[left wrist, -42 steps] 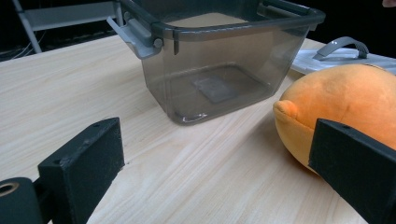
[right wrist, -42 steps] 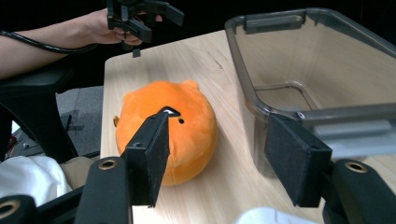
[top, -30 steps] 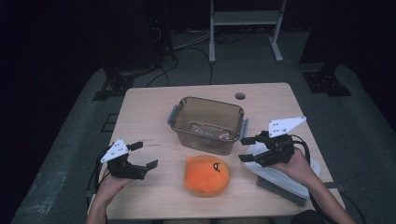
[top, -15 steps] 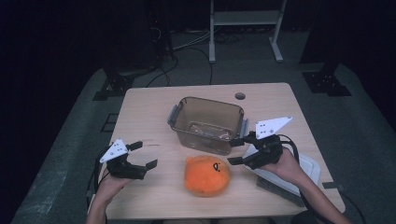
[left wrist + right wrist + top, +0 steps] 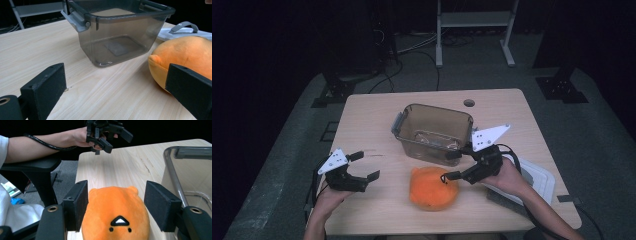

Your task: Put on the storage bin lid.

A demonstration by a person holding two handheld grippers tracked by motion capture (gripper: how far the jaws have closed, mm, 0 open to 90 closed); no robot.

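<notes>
High view, orange plush (image 5: 433,187) near the table's (image 5: 377,115) near edge, right gripper (image 5: 451,165) wide open over its right side, clear bin (image 5: 433,132) just beyond, left gripper (image 5: 364,165) open on bare wood at left; left gripper view, plush (image 5: 183,58) right of bin (image 5: 120,32); right gripper view, jaws astride plush (image 5: 116,218), not touching.

No readable text, label, brand or number appears anywhere: the orange plush toy (image 5: 115,215) bears only a small stitched face, and the clear plastic box (image 5: 433,131) carries no legible marking.
</notes>
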